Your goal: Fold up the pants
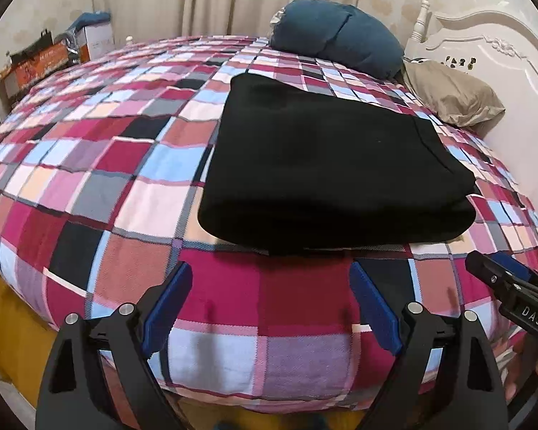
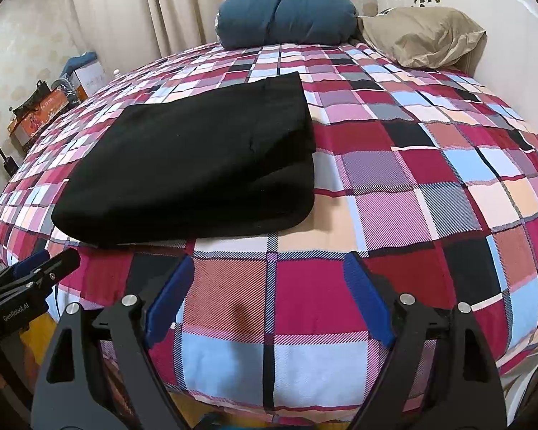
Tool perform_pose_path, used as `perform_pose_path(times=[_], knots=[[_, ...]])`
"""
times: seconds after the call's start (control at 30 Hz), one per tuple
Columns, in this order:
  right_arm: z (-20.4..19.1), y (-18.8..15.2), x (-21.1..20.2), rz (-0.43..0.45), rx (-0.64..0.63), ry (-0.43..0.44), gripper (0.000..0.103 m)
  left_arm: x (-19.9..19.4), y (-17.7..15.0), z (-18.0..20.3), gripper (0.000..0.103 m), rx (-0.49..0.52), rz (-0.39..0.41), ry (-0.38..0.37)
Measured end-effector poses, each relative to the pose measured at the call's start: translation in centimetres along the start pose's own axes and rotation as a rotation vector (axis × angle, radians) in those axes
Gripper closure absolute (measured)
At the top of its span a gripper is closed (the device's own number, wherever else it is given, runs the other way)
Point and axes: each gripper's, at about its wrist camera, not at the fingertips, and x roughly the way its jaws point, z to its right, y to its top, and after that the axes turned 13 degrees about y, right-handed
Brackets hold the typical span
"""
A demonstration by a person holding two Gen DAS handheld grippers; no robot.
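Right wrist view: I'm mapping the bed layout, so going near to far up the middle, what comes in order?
Right gripper with open jaws → checked bedspread → folded black pants → blue pillow → curtain.

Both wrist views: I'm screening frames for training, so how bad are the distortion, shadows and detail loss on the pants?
Left wrist: fisheye bulges the plaid bedspread; black corners vignette; the black pants show almost no fold detail. Right wrist: same bulge; pants show faint layered edges; soft shadow beneath their near edge; both sharp.
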Motion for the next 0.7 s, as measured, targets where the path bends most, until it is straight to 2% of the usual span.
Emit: perform_pose_path(times=[0.7], knots=[[-0.28,-0.3,0.74,-0.029,0.002,0.021,0.018,-0.67,0.36,0.56,0.015,0.031,0.034,0.003]])
